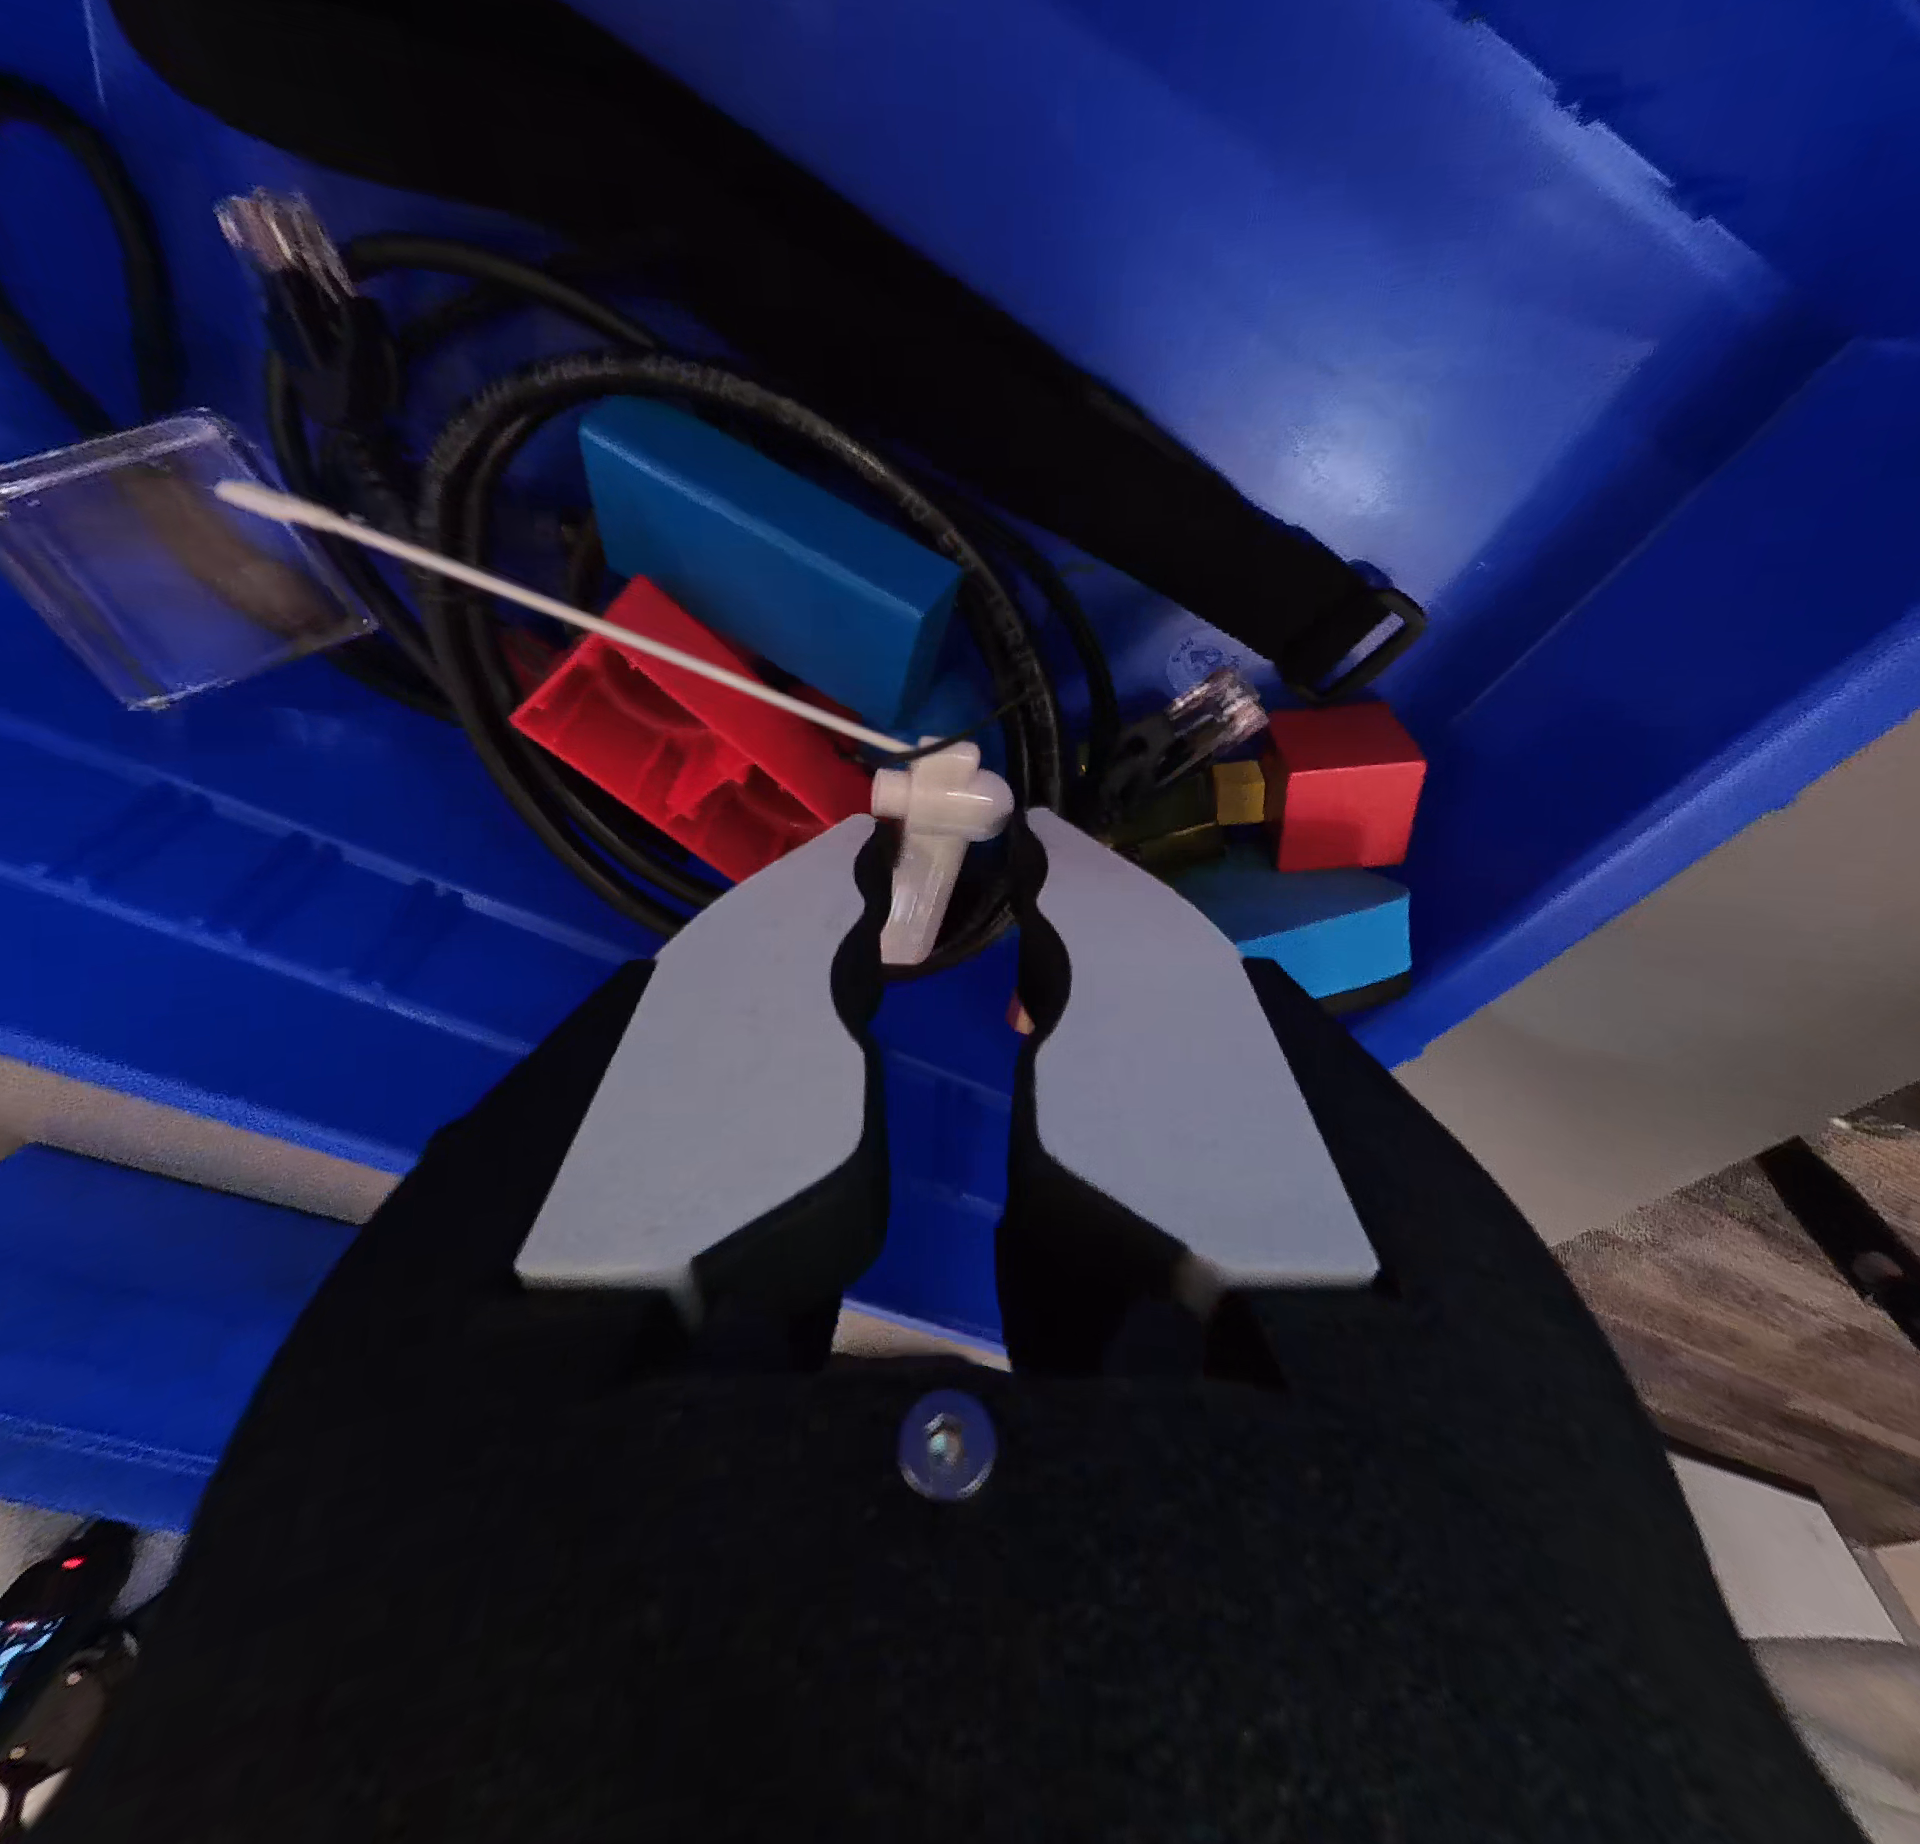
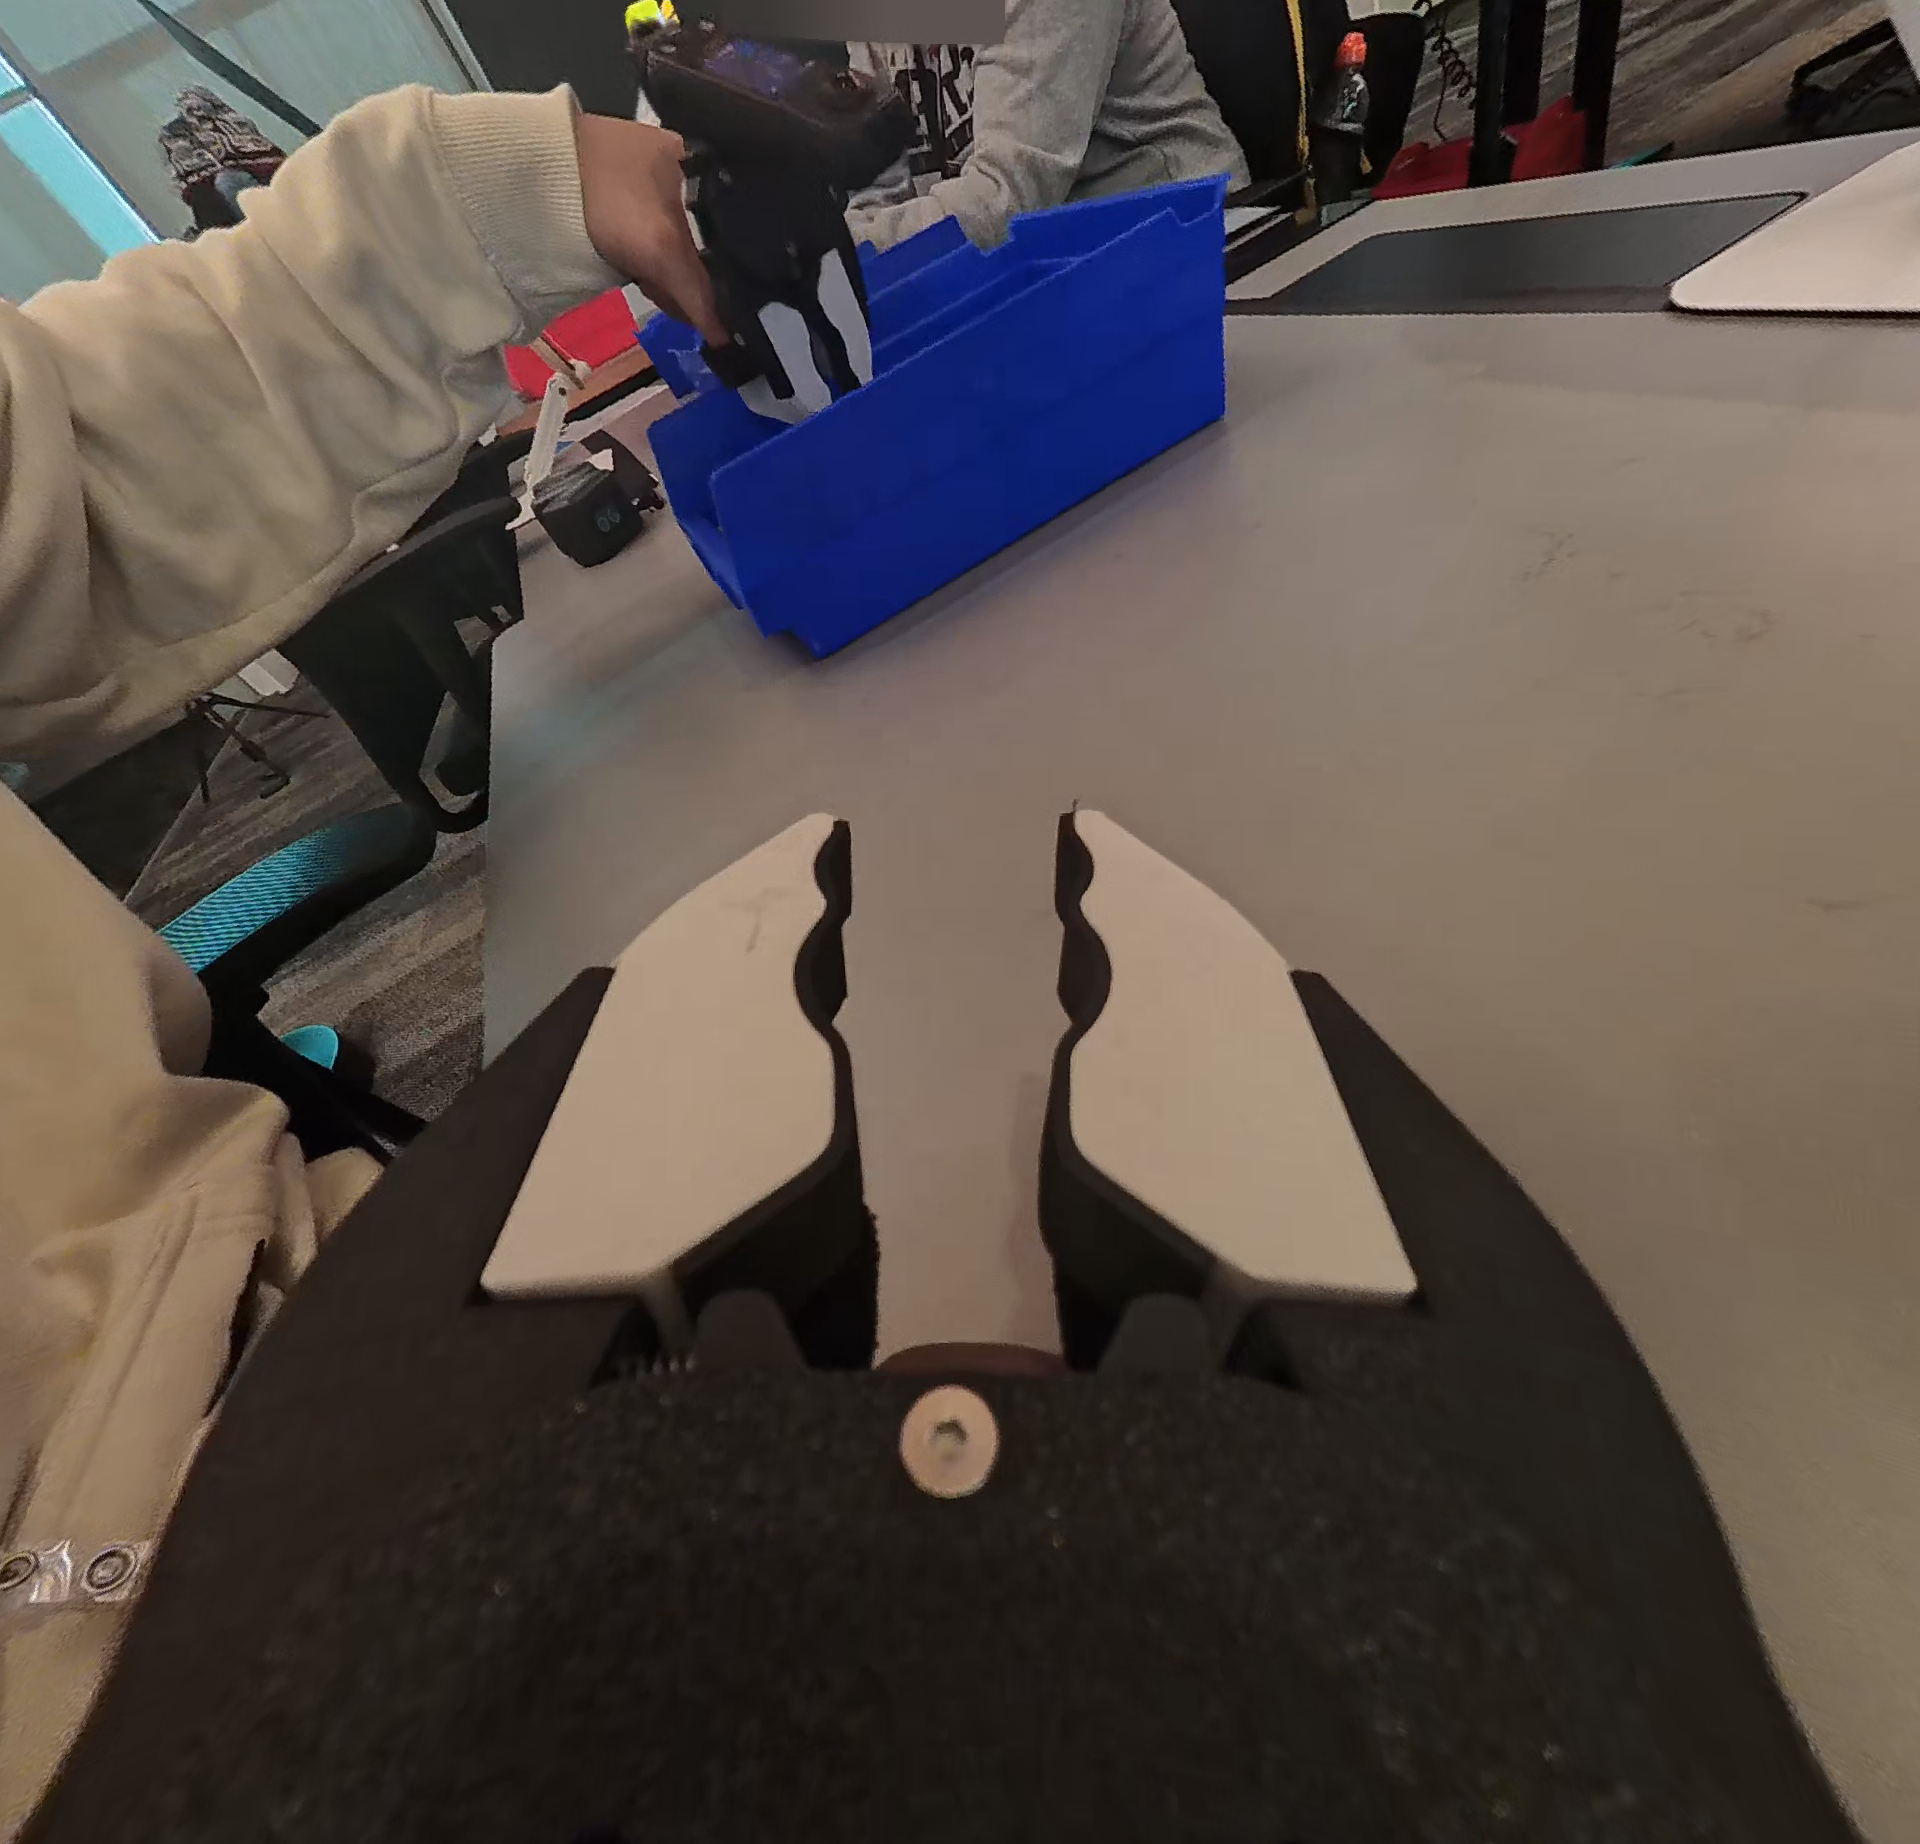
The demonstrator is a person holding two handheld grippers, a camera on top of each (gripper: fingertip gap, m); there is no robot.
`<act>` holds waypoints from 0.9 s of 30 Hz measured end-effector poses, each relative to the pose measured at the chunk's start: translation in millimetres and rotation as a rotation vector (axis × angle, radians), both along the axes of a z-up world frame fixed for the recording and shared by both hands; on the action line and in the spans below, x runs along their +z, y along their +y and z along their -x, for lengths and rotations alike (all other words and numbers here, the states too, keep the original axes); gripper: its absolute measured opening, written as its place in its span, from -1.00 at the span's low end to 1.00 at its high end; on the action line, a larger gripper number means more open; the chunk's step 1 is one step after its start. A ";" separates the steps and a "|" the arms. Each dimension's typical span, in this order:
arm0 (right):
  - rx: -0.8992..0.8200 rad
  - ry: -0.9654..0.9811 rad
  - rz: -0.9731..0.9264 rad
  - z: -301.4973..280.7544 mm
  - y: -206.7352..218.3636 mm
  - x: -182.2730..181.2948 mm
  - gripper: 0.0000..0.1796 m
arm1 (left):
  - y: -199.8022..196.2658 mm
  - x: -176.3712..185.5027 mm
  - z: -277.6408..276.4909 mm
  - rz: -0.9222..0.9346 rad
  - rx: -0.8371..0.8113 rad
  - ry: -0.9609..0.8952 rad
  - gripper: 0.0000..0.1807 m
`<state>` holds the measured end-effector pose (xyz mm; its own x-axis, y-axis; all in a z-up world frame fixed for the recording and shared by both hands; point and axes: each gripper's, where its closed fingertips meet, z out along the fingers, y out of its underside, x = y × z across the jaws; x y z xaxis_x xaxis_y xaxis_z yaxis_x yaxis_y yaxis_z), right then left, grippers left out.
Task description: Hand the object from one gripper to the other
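The left claw [image 1: 940, 838], inside the blue bin [image 1: 1351, 267], stood slightly parted around a white tie [image 1: 940, 807]; whether it gripped, I could not tell. The right claw [image 2: 956, 838] hung open, empty, above the table [image 2: 1455, 651].

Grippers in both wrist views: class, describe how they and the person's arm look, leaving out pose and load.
Each gripper, left and right, has two pale grey fingers with wavy black inner edges, on a black, felt-like body with a central silver screw. The person's arm wears a cream ribbed-cuff sleeve.
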<state>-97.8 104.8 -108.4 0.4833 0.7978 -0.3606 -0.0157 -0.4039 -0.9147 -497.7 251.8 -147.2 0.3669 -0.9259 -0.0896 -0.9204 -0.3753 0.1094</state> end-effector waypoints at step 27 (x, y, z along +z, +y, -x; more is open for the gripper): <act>0.097 -0.039 -0.222 38.1 23.9 83.7 -0.53 | -83.5 194.3 -205.5 -0.345 0.178 -1.575 -0.86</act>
